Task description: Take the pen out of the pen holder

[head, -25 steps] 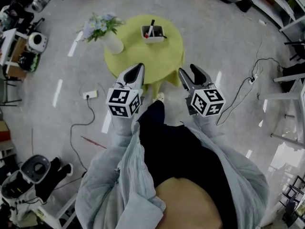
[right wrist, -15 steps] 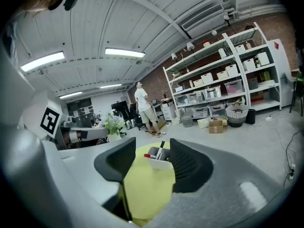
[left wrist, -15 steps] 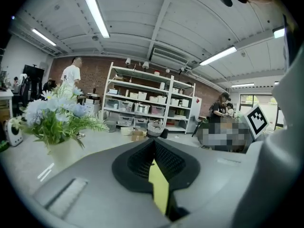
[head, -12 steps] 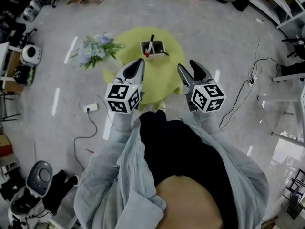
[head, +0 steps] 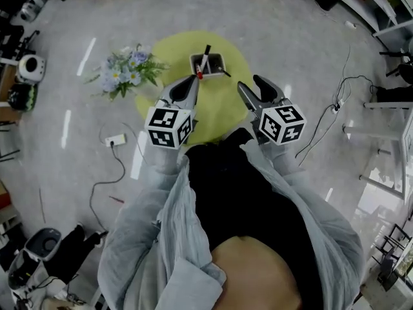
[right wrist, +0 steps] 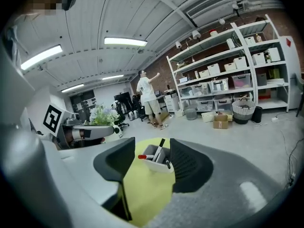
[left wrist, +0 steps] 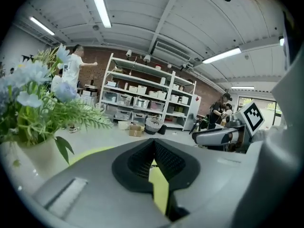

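Step in hand, as I read it: approach, no contact yet. The pen holder (head: pixel 217 61) sits on the far half of the yellow table (head: pixel 216 108). The pen (head: pixel 205 55) stands in it, a black shaft leaning up out of the top. The right gripper (head: pixel 251 86) is empty, with its jaws wide apart and opening a bit more. In the right gripper view the pen holder (right wrist: pixel 159 166) and pen (right wrist: pixel 159 147) sit right in the gap of the right gripper (right wrist: pixel 152 148), but well ahead and touching neither pad. The left gripper (head: pixel 190 84) is clenched on nothing, tips together, over the near-left part of the table, with the flowers (head: pixel 126 70) off to its left. My take on doing it well: pick with the right gripper and hold the black shaft centred in the gap. Come in above the rim and close on the upper shaft, not the pen holder wall. A red-capped pen (right wrist: pixel 144 156) lies at the rim, so keep the pads off it. Pull along the pen's lean rather than straight up, since the pen holder looks light and could tip or ride up. If it drags, the left gripper (left wrist: pixel 153 144) could pin the rim, minding the flowers (left wrist: pixel 33 94).
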A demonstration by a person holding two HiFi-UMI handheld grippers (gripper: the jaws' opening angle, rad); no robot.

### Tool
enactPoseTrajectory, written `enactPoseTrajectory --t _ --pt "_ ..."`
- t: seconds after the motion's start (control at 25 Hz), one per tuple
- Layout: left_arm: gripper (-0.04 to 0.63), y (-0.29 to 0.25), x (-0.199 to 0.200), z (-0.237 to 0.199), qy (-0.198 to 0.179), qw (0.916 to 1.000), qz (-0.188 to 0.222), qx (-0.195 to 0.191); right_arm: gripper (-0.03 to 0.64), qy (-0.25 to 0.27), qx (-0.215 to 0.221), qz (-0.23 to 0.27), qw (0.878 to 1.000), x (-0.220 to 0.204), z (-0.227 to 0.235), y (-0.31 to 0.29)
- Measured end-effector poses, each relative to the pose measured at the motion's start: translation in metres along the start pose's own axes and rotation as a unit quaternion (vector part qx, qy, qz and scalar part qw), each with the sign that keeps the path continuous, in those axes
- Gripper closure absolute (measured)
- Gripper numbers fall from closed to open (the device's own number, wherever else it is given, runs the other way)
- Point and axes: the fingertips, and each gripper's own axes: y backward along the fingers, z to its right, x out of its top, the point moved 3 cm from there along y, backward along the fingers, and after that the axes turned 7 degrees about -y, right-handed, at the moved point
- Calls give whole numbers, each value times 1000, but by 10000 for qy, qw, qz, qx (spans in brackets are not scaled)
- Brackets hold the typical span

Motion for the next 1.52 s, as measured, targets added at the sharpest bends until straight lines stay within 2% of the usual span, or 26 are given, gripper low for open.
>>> enactPoseTrajectory --t 0.12,0.32,0.64,1.0,1.52 --pt "578 -1 -10 0 202 9998 -75 55 388 111 138 -270 9995 0 3 -13" --pt "578 -9 -21 -7 332 9989 -213 262 388 301 471 -700 9960 0 10 -52" --pt "578 -34 -29 -19 676 9938 -408 788 382 688 1198 -1407 9804 9 25 -117" --pt "578 -57 -42 -38 1239 9784 -685 1507 379 662 1817 -2301 9538 -14 46 -181" --pt "578 -68 -51 -49 1628 9620 -870 2012 379 573 2319 -2940 9255 -48 47 -232"
